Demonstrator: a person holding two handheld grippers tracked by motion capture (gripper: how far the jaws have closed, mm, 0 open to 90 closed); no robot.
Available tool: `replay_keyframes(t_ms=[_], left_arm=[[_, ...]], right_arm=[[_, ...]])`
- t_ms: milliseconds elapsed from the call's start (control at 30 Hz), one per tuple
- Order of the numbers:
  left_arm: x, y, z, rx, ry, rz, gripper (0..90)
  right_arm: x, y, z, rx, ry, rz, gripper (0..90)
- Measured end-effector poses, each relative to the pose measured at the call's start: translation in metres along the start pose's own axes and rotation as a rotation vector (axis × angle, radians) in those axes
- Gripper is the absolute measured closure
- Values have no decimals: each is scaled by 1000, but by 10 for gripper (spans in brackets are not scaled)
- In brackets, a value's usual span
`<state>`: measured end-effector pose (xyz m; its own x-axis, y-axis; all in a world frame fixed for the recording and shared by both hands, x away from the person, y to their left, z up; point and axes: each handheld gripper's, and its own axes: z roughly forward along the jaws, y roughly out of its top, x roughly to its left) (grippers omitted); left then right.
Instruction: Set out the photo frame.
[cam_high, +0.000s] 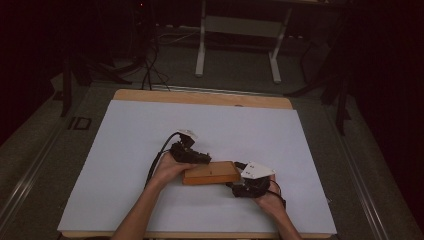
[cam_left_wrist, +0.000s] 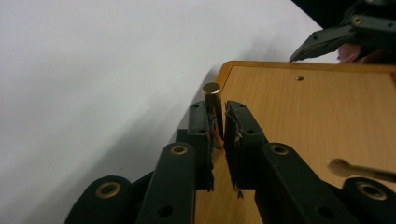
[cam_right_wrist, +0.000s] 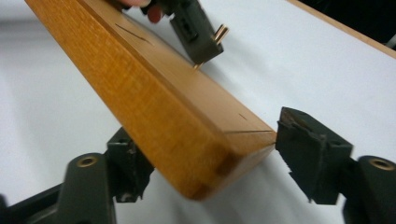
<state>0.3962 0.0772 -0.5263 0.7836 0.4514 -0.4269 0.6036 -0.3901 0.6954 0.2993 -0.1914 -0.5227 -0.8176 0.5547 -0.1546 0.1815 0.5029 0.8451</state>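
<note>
Wooden box (cam_high: 211, 172) lies flat on the white sheet (cam_high: 125, 150) that covers the table (cam_high: 200, 96), towards my near edge and a little right of centre, with one gripper at each short end.

Starting at the left in the high view, my left hand (cam_high: 167, 167) brings the left gripper (cam_high: 202, 159) in over the box's left end. In the left gripper view its jaws are pinched on a small brass pin (cam_left_wrist: 213, 105) that stands upright at the corner of the lid (the pads press it from both sides, with the round cap showing above them). The lid's pale top stretches away to the right of the pin, and a little hole sits near its far edge.

Moving right, the box body runs across to my right hand (cam_high: 270, 200) and the right gripper (cam_high: 241, 184). In the right gripper view its jaws straddle the near end of the box: one pad sits low against the side face, the other stands just clear of the corner, so they are parted and not yet clamped. I see the box tilted across that view, its orange side grain facing the camera.
</note>
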Motion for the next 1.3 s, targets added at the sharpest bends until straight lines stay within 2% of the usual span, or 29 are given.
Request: replay_keyframes(t_ms=[167, 200, 300, 367, 400, 467, 567, 633, 767, 800, 867, 1067, 1300], left_arm=[[-2, 0, 1, -14, 9, 7, 726], [-3, 0, -1, -29, 16, 9, 726], [-5, 1, -6, -61, 36, 17, 649], [-7, 1, -12, -87, 64, 25, 610], [-7, 1, -12, -87, 64, 25, 598], [-10, -1, -21, -118, 99, 40, 577], [-12, -4, -27, -132, 123, 48, 558], [-13, -10, -37, -162, 150, 51, 555], [-16, -16, -48, -181, 177, 61, 541], [-19, -22, -56, -189, 202, 72, 541], [-22, -28, -62, -198, 221, 87, 527], [-28, -47, -74, -193, 269, 121, 497], [-32, -58, -81, -167, 305, 138, 459]], right_arm=[[-3, 1, -1, -14, -6, 16, 347], [-4, 1, -1, -14, -6, 16, 349], [-5, 1, -2, -17, -9, 19, 361], [-6, 1, -2, -21, -10, 26, 367], [-6, 1, -2, -21, -10, 26, 367], [-7, 1, -3, -27, -8, 35, 375], [-7, 1, -3, -28, -9, 38, 376], [-7, 1, -3, -29, -8, 38, 376], [-7, 1, -2, -30, -9, 39, 377], [-7, 1, -2, -29, -10, 40, 377], [-8, 1, -2, -29, -10, 42, 377], [-8, 1, -2, -26, -11, 49, 379], [-8, 1, -2, -23, -13, 48, 380]])
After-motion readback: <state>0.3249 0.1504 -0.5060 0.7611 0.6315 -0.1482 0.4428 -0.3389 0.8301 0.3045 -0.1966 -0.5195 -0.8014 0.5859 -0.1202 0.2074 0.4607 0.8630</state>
